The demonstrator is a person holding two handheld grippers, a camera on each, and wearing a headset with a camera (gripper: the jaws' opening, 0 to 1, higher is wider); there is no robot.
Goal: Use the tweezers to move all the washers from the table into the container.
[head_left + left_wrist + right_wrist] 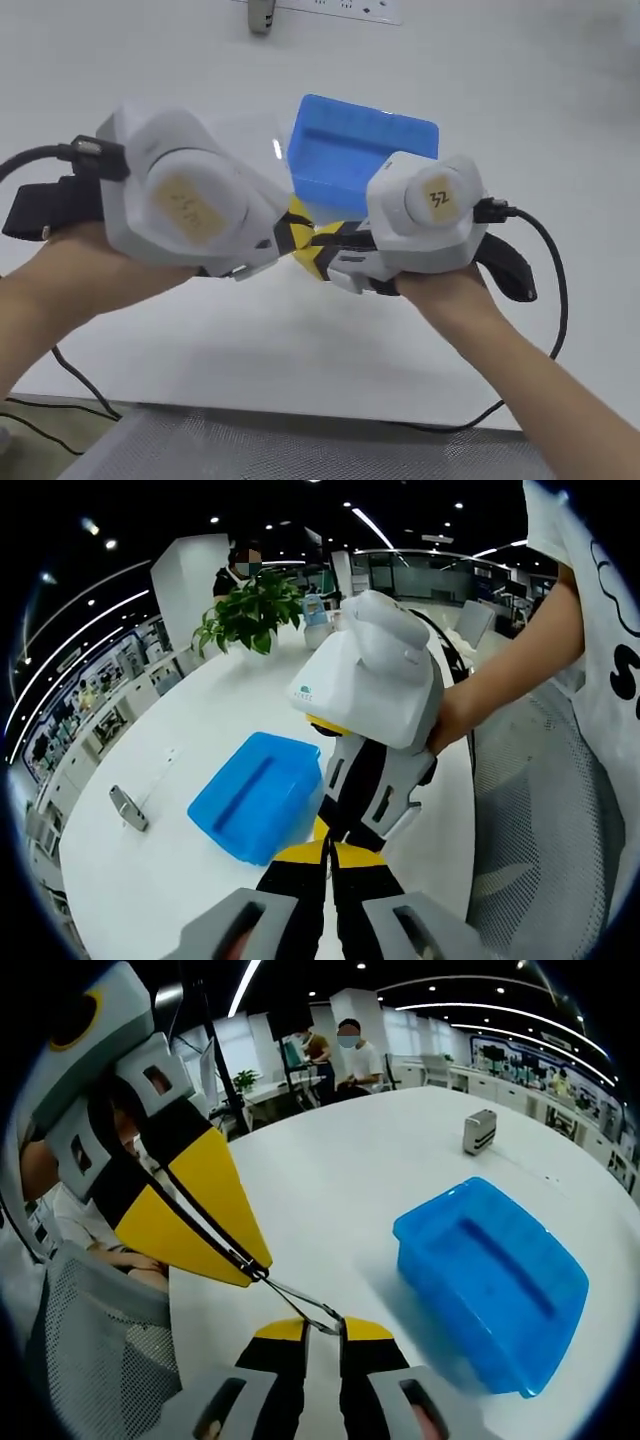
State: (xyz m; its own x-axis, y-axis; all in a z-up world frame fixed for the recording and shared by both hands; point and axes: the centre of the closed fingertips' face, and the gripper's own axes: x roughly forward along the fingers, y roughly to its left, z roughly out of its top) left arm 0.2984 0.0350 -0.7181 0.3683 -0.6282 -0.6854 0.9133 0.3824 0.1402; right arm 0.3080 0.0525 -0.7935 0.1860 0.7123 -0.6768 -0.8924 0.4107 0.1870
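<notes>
Two pairs of tongs are meeting tip to tip above the white worktop (500, 90), each held in a hand. The left tongs (255, 1268) are pinching their yellow tips tight on one end of the thin metal tweezers (300, 1300), which are slanting across toward the right tongs (322, 1332). The right tongs are standing narrow, with a slim gap showing between their yellow tips. The free end of the tweezers is lying right at the mouth of that gap, and I cannot tell whether it is being pinched there.

The blue container (362, 150) is sitting on the worktop just beyond the meeting tips in the head view. In the right gripper view it is lying off to the right, apart from both tongs and the tweezers.

As for writing, a round tan sticker (439, 199) on the housing of the right tongs is reading "32". A larger tan sticker (187, 207) on the housing of the left tongs is carrying marks too faint to read. In the left gripper view a small dark logo (303, 692) on the white housing of the right tongs is too small to make out. A white shirt (600, 630) at the edge is showing part of a big black letter, seemingly an S.

Farther off, a small grey block (480, 1131) is standing on the worktop beyond the container, and a leafy green plant (250, 608) is standing at the far edge.
</notes>
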